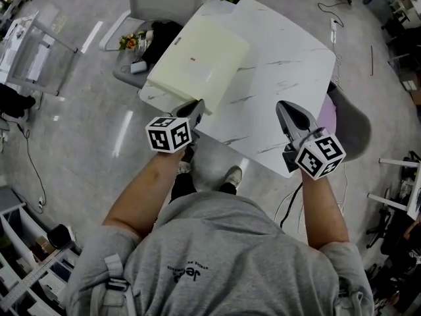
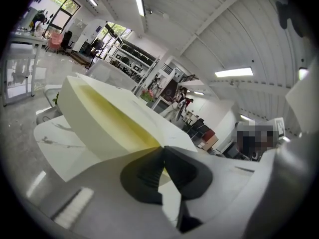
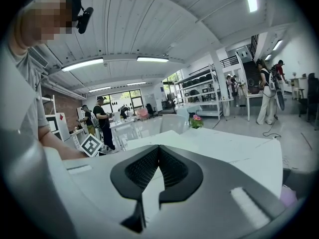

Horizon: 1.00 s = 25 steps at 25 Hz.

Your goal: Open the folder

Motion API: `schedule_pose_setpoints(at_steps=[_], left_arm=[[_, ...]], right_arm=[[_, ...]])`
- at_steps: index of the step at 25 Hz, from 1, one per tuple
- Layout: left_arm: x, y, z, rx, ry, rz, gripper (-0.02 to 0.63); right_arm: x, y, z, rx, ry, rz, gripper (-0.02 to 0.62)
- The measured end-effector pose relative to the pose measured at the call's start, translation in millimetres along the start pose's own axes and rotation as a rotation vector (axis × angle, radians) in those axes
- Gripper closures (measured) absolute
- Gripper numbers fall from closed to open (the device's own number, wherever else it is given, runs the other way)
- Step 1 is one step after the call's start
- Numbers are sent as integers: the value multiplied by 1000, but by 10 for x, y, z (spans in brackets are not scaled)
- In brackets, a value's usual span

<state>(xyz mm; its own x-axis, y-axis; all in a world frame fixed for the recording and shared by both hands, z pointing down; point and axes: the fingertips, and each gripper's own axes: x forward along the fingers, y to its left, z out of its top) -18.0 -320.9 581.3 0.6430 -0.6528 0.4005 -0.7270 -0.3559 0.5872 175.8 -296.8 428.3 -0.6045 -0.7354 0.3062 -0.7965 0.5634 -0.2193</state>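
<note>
On white table [image 1: 289, 71], left tool [image 1: 196, 107] pinches folder's [image 1: 197, 61] near corner.

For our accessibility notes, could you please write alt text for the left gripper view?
The left gripper pinches a corner of a cream folder, which gapes in a wedge showing its yellow inside, above a white marble table. A bright workshop lies behind.
</note>
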Motion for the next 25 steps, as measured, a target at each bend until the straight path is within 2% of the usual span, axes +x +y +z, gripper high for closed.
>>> schedule_pose_setpoints(at_steps=[7, 21, 25], left_arm=[[-4, 38, -8, -16, -5, 6, 543], [8, -102, 60, 5, -18, -19, 543], [-2, -159, 86, 57, -23, -24, 543]], right_arm=[[-86, -80, -6, 6, -7, -18, 591], [-184, -131, -10, 10, -10, -34, 591], [-205, -126, -7, 7, -9, -36, 592]])
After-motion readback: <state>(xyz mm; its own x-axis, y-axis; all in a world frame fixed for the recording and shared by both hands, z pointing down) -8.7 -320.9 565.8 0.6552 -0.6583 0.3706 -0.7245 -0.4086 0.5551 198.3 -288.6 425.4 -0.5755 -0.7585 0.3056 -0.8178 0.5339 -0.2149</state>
